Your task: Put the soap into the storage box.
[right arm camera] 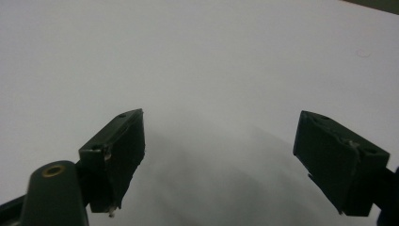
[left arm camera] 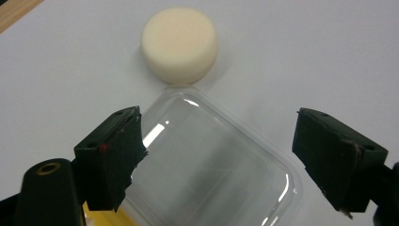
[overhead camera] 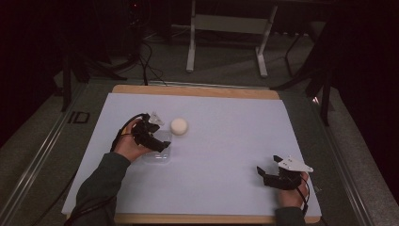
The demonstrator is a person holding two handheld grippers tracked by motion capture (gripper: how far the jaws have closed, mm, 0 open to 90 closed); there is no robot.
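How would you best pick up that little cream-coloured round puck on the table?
Probably by its curved side wall, coming from above. The puck lies flat, a short cylinder. The left hand-held gripper is open and nearest, though the clear plastic container touches the puck's near edge, so pinch across its free sides.

The left hand-held gripper point(overhead camera: 157, 136) is showing a black body, a pale three-cornered plate and a trailing black cable. The right hand-held gripper point(overhead camera: 269, 170) is wearing the same plate. Its blocky black jaws are looking chipped at the edges. Dark green sleeves point(overhead camera: 101, 181) are covering both forearms.

"ID" is marked on the floor point(overhead camera: 78, 117).
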